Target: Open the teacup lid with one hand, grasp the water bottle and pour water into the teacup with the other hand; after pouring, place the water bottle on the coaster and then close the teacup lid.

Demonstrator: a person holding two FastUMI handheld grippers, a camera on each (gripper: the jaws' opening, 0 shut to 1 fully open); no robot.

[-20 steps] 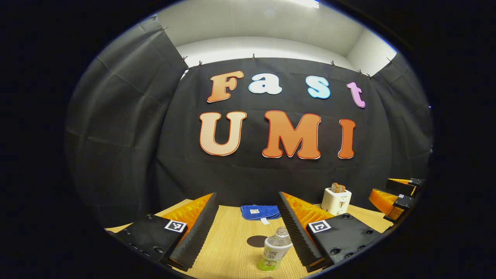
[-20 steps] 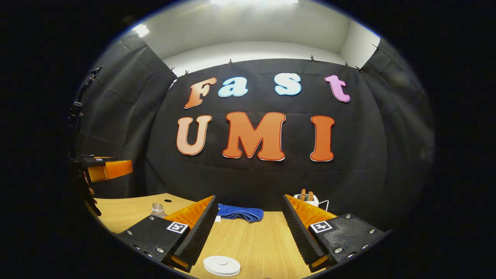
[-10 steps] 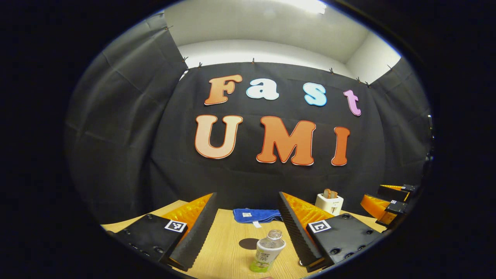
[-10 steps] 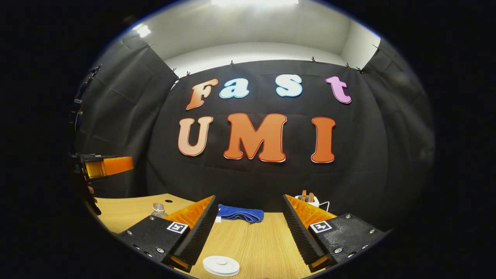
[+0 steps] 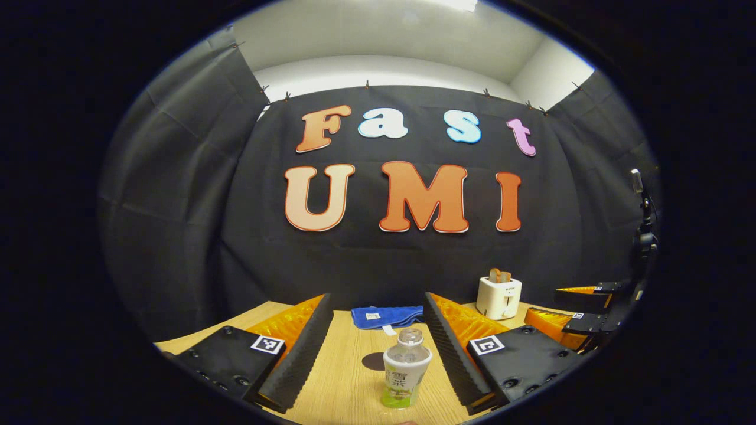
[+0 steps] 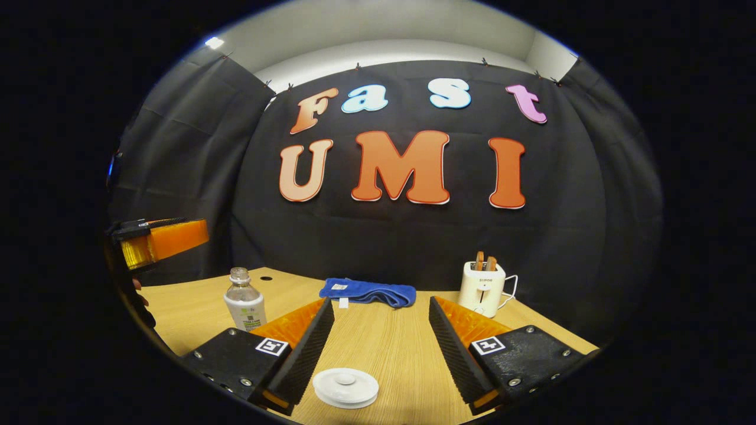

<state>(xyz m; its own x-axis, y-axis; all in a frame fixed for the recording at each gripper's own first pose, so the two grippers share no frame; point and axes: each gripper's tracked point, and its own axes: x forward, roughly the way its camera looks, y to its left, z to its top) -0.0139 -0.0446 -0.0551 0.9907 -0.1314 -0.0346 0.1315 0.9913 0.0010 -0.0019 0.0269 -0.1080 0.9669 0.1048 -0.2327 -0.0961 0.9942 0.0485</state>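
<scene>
A clear water bottle (image 5: 406, 369) with a green-and-white label stands upright on the wooden table (image 5: 348, 383), between the fingers of my left gripper (image 5: 376, 296), untouched. That gripper is open. Just behind the bottle lies a dark round coaster (image 5: 372, 361). My right gripper (image 6: 381, 301) is open too, held above a white round teacup lid (image 6: 345, 386) with a small knob; what lies under the lid is hidden. The right gripper view has the bottle (image 6: 244, 307) at the left, with the left gripper (image 6: 162, 239) above and left of it. The right gripper (image 5: 582, 310) appears at the far right of the left gripper view.
A folded blue cloth (image 6: 366, 292) lies at the back of the table by the black wall. A white toaster (image 6: 483, 286) with toast in it stands at the back right. A small dark hole (image 6: 266, 277) sits in the tabletop behind the bottle.
The left gripper has shifted so the bottle stands more centrally between its fingers. The right gripper view has tipped downward, bringing more table, the bottle and the toaster into sight.
</scene>
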